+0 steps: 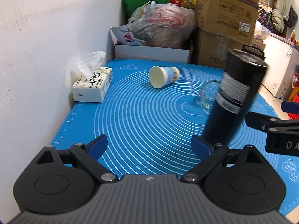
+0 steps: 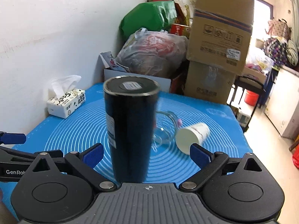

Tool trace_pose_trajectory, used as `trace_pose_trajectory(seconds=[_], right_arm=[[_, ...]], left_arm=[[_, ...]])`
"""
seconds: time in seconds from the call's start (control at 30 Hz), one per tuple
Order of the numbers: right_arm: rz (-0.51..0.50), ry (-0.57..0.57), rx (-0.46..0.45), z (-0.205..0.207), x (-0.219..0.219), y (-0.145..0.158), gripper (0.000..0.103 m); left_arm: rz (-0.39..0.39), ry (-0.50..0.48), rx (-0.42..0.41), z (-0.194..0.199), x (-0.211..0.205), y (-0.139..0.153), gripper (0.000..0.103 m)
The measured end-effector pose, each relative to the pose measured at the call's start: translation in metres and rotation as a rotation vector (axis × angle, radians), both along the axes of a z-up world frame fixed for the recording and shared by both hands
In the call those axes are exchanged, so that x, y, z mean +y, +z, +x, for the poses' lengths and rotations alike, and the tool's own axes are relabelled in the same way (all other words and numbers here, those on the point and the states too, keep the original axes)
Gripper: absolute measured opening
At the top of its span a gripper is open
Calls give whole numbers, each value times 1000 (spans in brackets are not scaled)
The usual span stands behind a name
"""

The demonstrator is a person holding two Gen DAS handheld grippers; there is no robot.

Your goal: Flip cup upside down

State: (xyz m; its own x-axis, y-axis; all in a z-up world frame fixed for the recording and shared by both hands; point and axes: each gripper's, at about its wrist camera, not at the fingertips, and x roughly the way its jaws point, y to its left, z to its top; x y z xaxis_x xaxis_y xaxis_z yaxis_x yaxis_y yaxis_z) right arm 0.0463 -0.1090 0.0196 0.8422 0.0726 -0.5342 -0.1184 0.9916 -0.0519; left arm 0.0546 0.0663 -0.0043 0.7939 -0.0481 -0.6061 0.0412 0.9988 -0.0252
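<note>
A tall black cup (image 2: 130, 128) stands upside down on the blue mat (image 2: 74, 130), its base with a sticker on top. It stands between the wide-apart blue fingers of my right gripper (image 2: 146, 155), which is open and does not touch it. It also shows in the left wrist view (image 1: 235, 100), to the right of my open, empty left gripper (image 1: 149, 147). A paper cup (image 1: 164, 76) lies on its side at the far middle of the mat. A clear glass cup (image 2: 164, 128) lies on its side behind the black cup.
A second paper cup (image 2: 192, 136) lies on its side at the right. A tissue box (image 1: 93, 85) stands by the white wall (image 1: 37, 56) at the left. Cardboard boxes (image 1: 226, 18) and a plastic bag (image 1: 162, 26) are stacked behind the mat.
</note>
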Motion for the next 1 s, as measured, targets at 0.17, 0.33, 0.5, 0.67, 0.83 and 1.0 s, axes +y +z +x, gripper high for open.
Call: trace_pose_trajectory(seconds=[0.17,0.33,0.5,0.67,0.83,1.0], right_arm=[[-2,-31,14,-27,-17,4,100],[2,-62,27,-53,-31,7,100],[24,-86,41,-76,-44,7,100],[40,-80,39,-96,-52,7,100],[44,-67,47,-112,-56,6,100],[49,-61,50,-123,-58,5,100]], left_arm=[[0,-39,-20,-25,-14,9,95],[7,-69,-37,-49,-27,15,95],[5,-84,-37,-72,-36,16,95],[21,-96,-40,-89,-43,16,95],[30,-103,-45,-103,-48,17,95],[40,-111,-44,-115,-53,16,95]])
